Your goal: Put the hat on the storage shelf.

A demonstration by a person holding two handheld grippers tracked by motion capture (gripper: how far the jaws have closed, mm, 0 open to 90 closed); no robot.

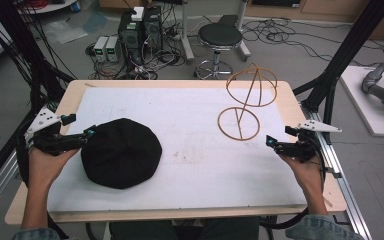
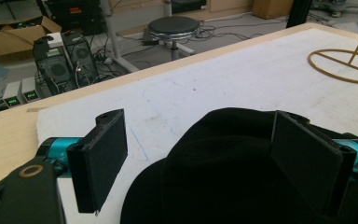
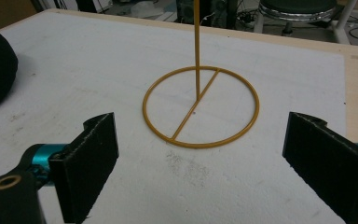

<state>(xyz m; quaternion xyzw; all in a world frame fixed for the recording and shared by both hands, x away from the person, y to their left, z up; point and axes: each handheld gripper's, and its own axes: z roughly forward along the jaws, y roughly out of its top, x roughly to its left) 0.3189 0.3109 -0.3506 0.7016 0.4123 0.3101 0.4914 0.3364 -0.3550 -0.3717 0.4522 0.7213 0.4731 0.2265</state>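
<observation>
left gripper (image 1: pixel 91 133) beside black hat (image 1: pixel 121 153)

You get soft, even light from above; the white table mat (image 1: pixel 195 150) looks bright and has no hard shadows; the black hat (image 1: pixel 121 152) is so dark you can't see its folds; up close the hat (image 2: pixel 223 172) looks a bit fuzzy; the far floor looks grainy.
</observation>
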